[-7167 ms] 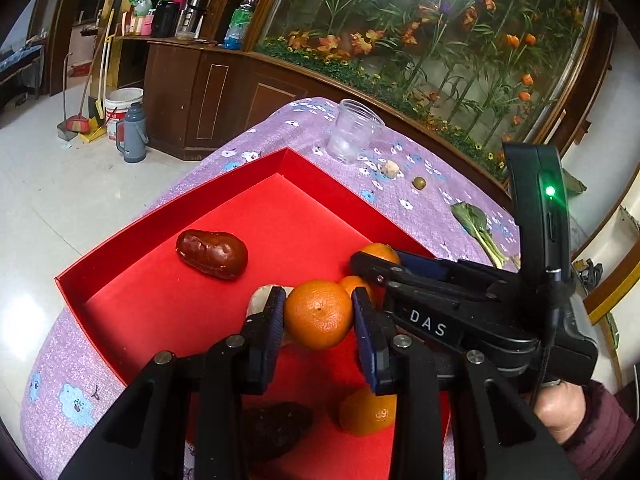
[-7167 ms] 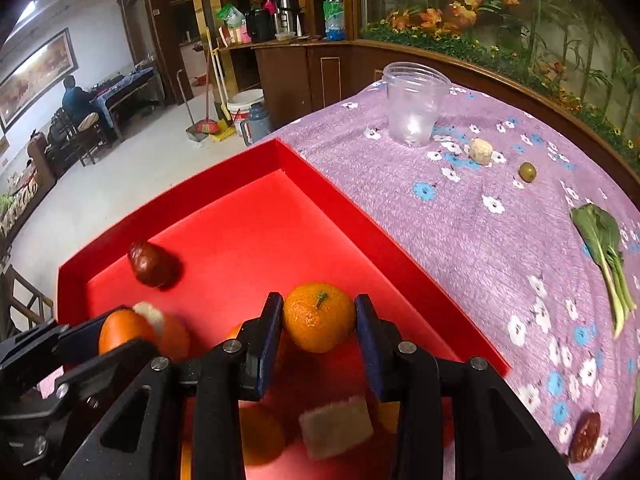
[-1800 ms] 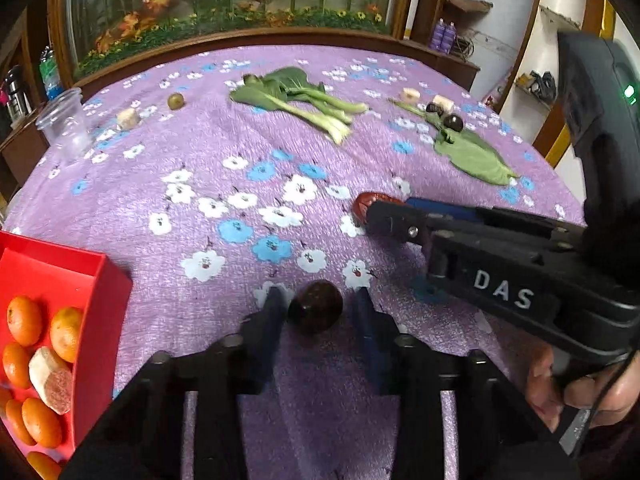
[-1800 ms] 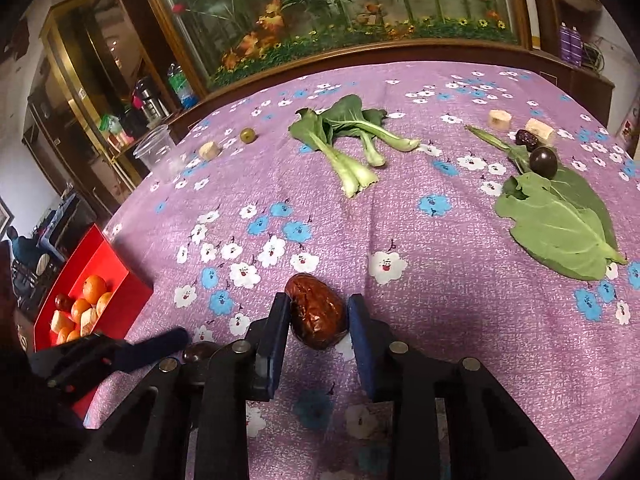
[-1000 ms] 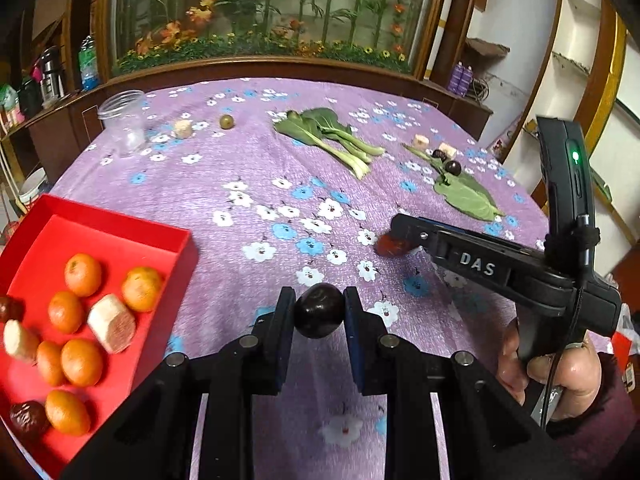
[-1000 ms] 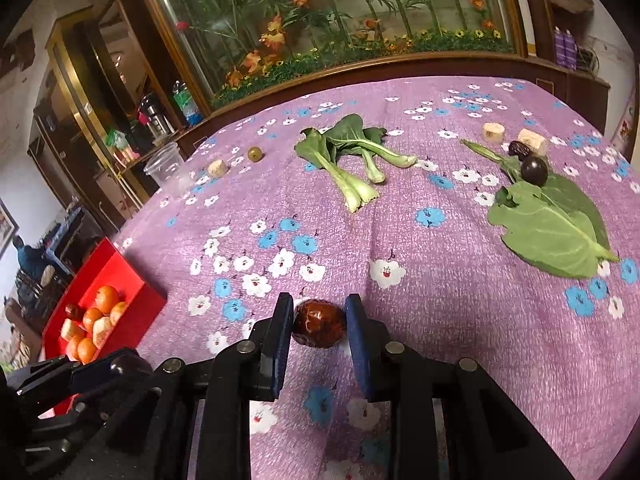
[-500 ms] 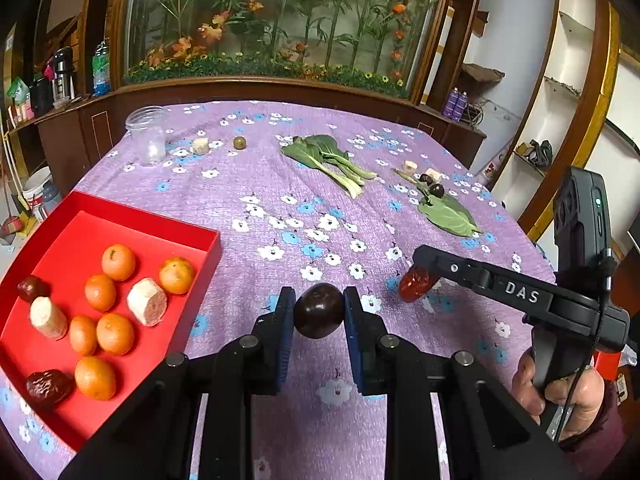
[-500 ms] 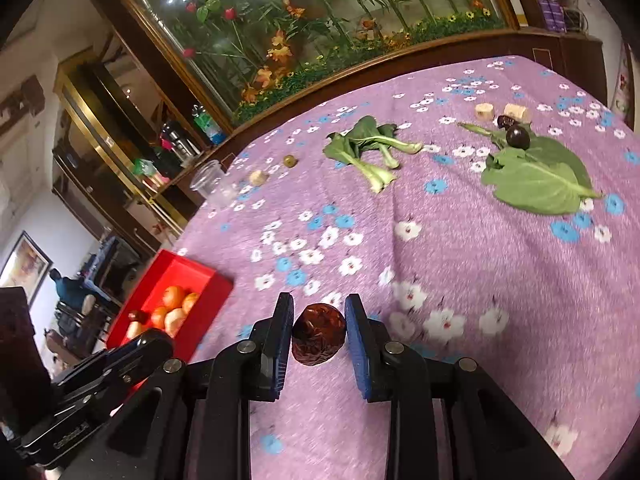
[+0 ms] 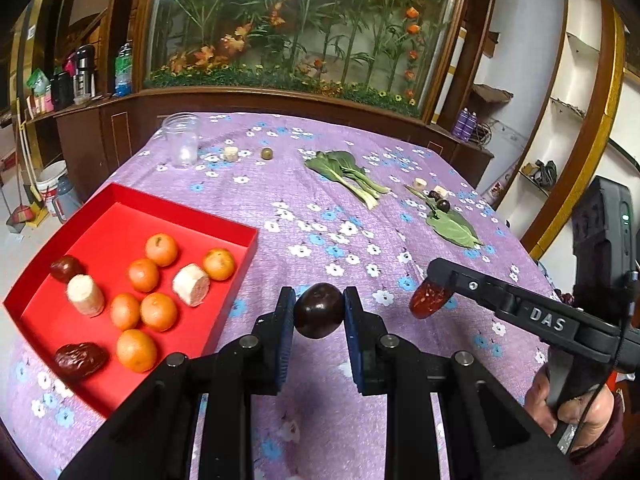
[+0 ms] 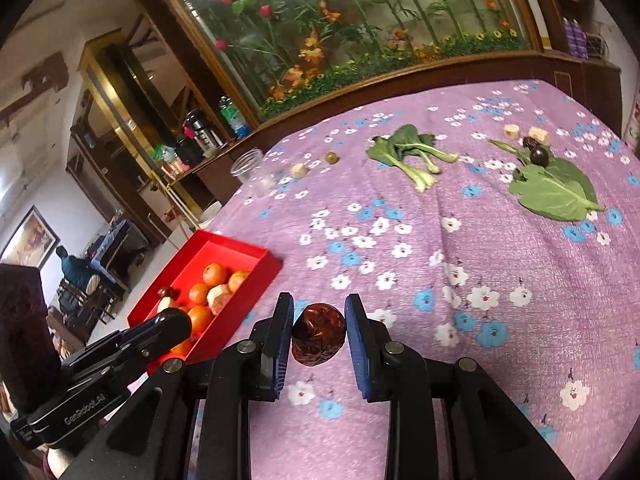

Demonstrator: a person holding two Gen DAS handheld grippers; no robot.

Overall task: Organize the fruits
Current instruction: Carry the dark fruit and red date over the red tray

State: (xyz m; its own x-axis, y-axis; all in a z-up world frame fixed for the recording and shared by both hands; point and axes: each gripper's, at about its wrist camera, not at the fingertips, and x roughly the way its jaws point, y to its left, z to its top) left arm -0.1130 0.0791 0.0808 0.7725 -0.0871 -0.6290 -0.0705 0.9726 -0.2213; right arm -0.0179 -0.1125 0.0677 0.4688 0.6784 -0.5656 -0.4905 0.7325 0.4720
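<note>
My left gripper (image 9: 318, 312) is shut on a dark round plum (image 9: 319, 311), held in the air above the purple flowered cloth. My right gripper (image 10: 319, 334) is shut on a wrinkled red date (image 10: 318, 334); in the left wrist view that date (image 9: 428, 300) shows at the tip of the right gripper, to the right of the plum. The red tray (image 9: 236, 227) lies to the left with several oranges (image 9: 161, 249), two pale cut pieces and two dates (image 9: 80, 360) in it. From the right wrist view the tray (image 10: 262, 276) is at lower left, behind the left gripper's body.
On the far cloth lie a clear plastic cup (image 9: 182, 144), a pale chunk (image 9: 229, 153), a small green fruit (image 9: 266, 153), bok choy (image 9: 346, 174), and a big green leaf (image 9: 452, 226) with a dark plum (image 9: 443, 205) and small pieces. A hand (image 9: 576, 408) grips the right tool.
Both grippers have risen and pulled back from the cloth with their fruits still held. More of the red tray has come into view at the left.
</note>
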